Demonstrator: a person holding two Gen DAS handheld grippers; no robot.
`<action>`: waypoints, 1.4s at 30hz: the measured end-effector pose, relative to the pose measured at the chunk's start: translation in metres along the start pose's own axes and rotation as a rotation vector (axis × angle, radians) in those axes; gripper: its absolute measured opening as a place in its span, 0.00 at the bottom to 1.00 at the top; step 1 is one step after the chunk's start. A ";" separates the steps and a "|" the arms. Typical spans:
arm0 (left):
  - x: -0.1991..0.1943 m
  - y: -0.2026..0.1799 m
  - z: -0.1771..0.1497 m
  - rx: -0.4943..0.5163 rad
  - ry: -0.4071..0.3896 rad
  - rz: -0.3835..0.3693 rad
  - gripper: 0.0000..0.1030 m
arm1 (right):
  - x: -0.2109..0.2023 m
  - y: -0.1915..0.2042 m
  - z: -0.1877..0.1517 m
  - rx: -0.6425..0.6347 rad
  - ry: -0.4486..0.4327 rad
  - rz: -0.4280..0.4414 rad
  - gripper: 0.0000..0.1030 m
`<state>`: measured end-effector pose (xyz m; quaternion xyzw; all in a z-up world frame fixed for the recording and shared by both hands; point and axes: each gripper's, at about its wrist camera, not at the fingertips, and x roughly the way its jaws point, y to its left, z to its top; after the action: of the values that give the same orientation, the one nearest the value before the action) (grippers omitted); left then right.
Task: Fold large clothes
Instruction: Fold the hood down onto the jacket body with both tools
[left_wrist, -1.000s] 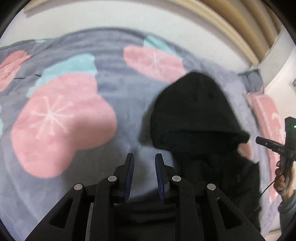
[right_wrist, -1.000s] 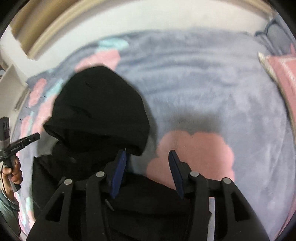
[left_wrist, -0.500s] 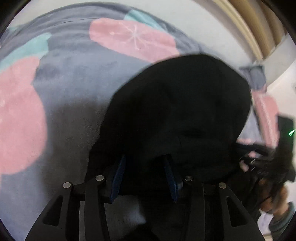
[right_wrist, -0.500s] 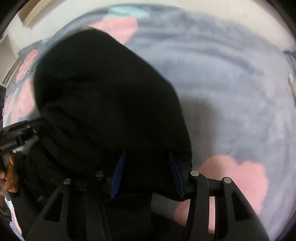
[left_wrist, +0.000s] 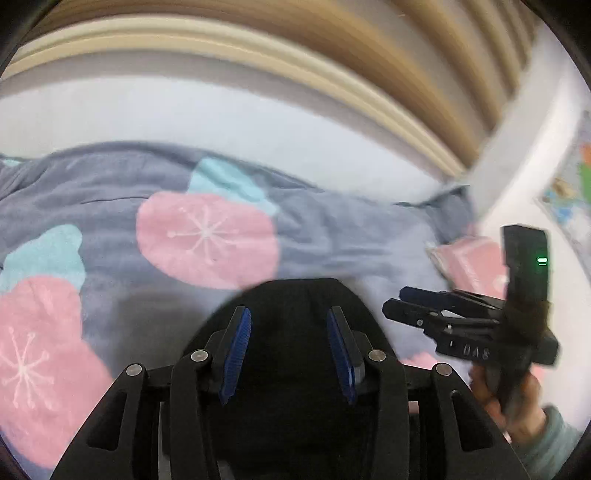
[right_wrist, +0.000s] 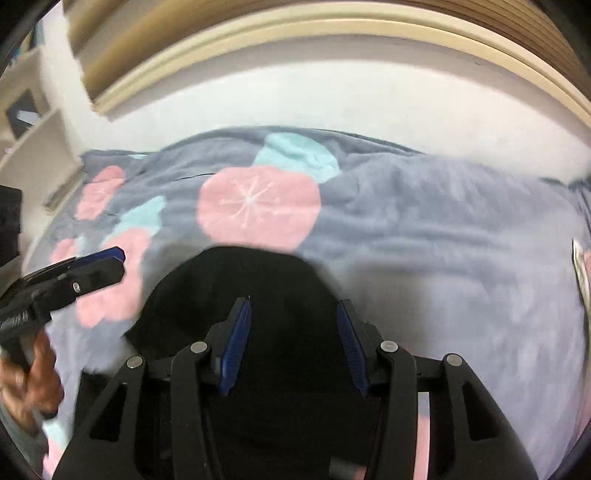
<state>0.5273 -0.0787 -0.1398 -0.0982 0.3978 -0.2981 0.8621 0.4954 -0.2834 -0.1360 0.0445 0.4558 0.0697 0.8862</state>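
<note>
Black hoodie (left_wrist: 295, 332) lies on the bed (left_wrist: 332, 236). Left gripper (left_wrist: 290, 354) and right gripper (right_wrist: 295, 347) both released. Grasp matching edges, fold evenly.

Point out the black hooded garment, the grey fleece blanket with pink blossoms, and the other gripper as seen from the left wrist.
Black hooded garment (left_wrist: 295, 306): left wrist view, top of hood.
Grey fleece blanket with pink blossoms (right_wrist: 424, 221): right wrist view, bare grey area.
Right gripper (left_wrist: 395, 302): left wrist view, fingertips.
</note>
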 end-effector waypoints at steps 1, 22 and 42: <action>0.021 0.007 0.001 -0.029 0.039 0.015 0.42 | 0.016 0.001 0.006 -0.005 0.018 -0.013 0.50; -0.020 0.038 -0.055 0.015 0.165 0.033 0.42 | 0.000 -0.004 -0.078 -0.123 0.234 -0.021 0.51; -0.026 0.073 -0.034 -0.047 0.175 0.052 0.48 | -0.014 -0.085 -0.084 0.050 0.222 0.163 0.60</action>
<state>0.5202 -0.0022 -0.1756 -0.0816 0.4809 -0.2737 0.8290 0.4267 -0.3681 -0.1857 0.0952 0.5478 0.1345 0.8202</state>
